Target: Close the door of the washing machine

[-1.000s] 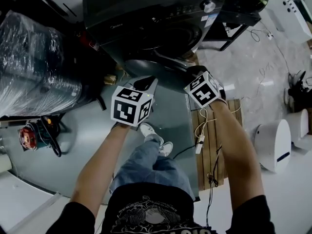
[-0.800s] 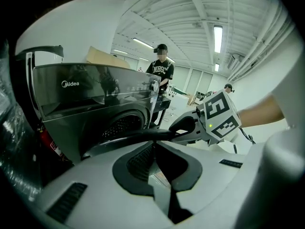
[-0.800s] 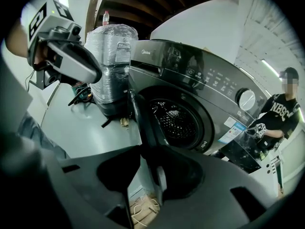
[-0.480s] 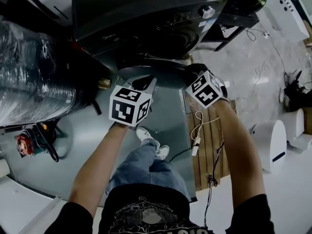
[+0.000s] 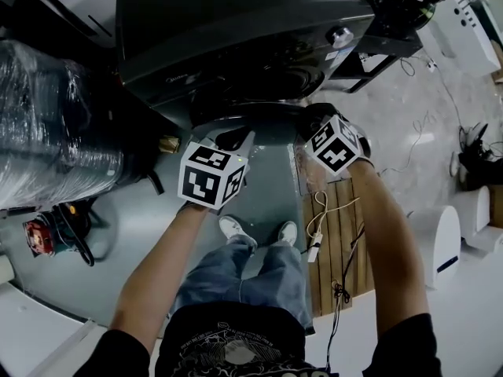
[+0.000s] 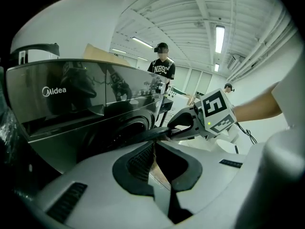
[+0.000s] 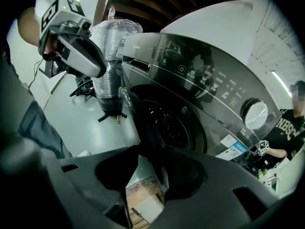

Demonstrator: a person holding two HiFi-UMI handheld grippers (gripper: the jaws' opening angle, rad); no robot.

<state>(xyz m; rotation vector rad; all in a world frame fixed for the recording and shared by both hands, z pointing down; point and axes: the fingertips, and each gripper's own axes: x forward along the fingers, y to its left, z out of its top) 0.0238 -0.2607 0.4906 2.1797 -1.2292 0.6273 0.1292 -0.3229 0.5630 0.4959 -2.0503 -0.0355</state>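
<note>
The left gripper (image 6: 155, 149) holds its pads a narrow wedge apart, with a strip of brown floor showing between them and nothing clamped. Its ribbed pad (image 6: 138, 163) sits just short of the dark rim of the door (image 6: 143, 134). The right gripper (image 7: 143, 163) has just been opening its jaws. They stand wide, and the wooden pallet (image 7: 143, 194) shows through the gap. The door's free edge meets their tips, but whether it touches a pad I cannot tell.

Only the head view shows the door from above. It stands ajar in front of the washing machine (image 5: 220, 30), its long axis running left to right and its hinge at the picture's left. Only the right gripper view shows the drum (image 7: 167, 123) and the dial (image 7: 256, 114).

There is one machine, one door, one dial and two grippers.
</note>
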